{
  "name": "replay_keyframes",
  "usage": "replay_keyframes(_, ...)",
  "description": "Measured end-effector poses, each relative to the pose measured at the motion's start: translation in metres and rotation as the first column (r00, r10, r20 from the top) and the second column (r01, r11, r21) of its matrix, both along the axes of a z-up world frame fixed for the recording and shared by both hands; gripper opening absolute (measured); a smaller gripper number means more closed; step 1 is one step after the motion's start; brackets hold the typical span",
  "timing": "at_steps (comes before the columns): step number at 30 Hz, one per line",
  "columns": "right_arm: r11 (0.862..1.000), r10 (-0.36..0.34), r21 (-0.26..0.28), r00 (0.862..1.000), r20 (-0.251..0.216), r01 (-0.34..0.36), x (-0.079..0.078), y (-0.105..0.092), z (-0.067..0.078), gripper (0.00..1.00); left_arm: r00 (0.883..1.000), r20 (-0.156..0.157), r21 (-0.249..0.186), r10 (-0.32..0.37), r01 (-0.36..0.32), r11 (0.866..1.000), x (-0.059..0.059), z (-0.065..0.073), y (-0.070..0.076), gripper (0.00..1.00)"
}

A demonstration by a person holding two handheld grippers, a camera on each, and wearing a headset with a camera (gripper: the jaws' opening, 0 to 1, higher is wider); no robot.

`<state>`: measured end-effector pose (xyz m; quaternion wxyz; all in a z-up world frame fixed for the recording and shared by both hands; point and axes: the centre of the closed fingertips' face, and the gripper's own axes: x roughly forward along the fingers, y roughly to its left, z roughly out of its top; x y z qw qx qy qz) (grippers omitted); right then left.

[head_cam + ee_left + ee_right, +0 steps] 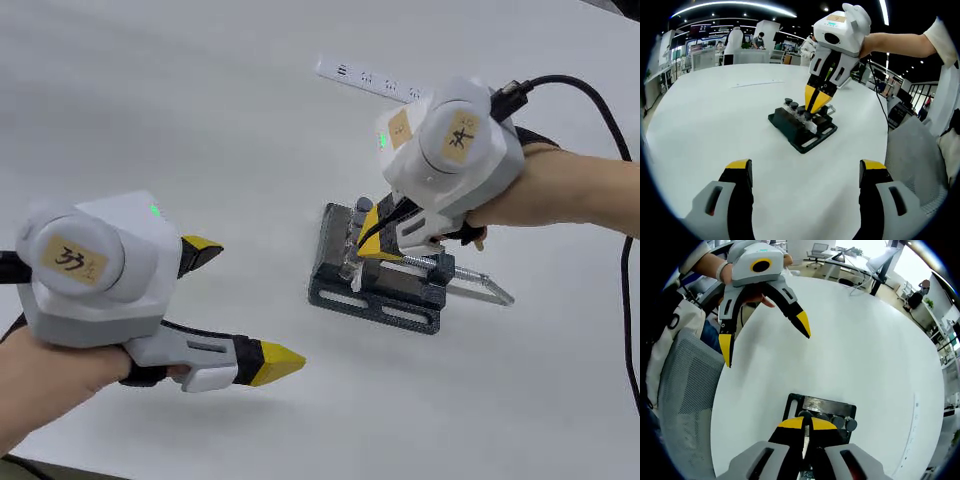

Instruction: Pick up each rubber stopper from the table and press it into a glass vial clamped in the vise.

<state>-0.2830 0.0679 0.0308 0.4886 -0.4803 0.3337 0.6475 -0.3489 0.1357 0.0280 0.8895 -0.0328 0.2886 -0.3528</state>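
The vise [372, 300] stands on the white surface [150, 110]. A row of glass vials [794, 106] is clamped upright in it, and the row's long axis runs along the vise slot. Dark rubber stoppers [838, 421] sit in the vials beside the working point.

The right gripper [368, 228] is directly above the vise, pointing steeply down at one end of the row. Its jaws are clenched with the tips meeting. I cannot tell whether a stopper is pinched between them.

The left gripper [240, 305] is well apart from the vise and aimed toward it. Its jaws are spread wide and grasp nothing.

The right gripper is the nearer one by far. The coming move appears to be a straight push down along the vial's upright axis. Any sideways offset from that axis would likely load the glass against the vise.
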Motion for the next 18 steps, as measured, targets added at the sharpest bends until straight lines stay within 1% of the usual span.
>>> replay_keyframes(11,1.0,0.008,-0.005,1.0,0.0,-0.008,-0.0013,-0.0018,-0.0004,0.0,1.0,-0.004,-0.004,-0.004,0.004,1.0,-0.0003,-0.0018,-0.0017,0.87)
replay_keyframes(13,1.0,0.009,-0.002,1.0,0.006,-0.009,-0.0016,-0.0023,0.0,0.0,1.0,-0.005,-0.003,-0.004,0.004,1.0,-0.0003,-0.0023,-0.0013,0.87)
replay_keyframes(15,1.0,0.001,-0.001,1.0,-0.005,-0.001,-0.0032,-0.002,0.0001,0.0,1.0,-0.006,-0.004,-0.004,0.004,1.0,-0.0004,-0.0019,-0.0014,0.87)
replay_keyframes(18,1.0,0.003,-0.007,1.0,-0.005,-0.003,-0.0023,-0.002,-0.0007,0.0,1.0,-0.008,-0.003,-0.003,0.003,1.0,-0.0011,-0.0026,-0.0012,0.86)
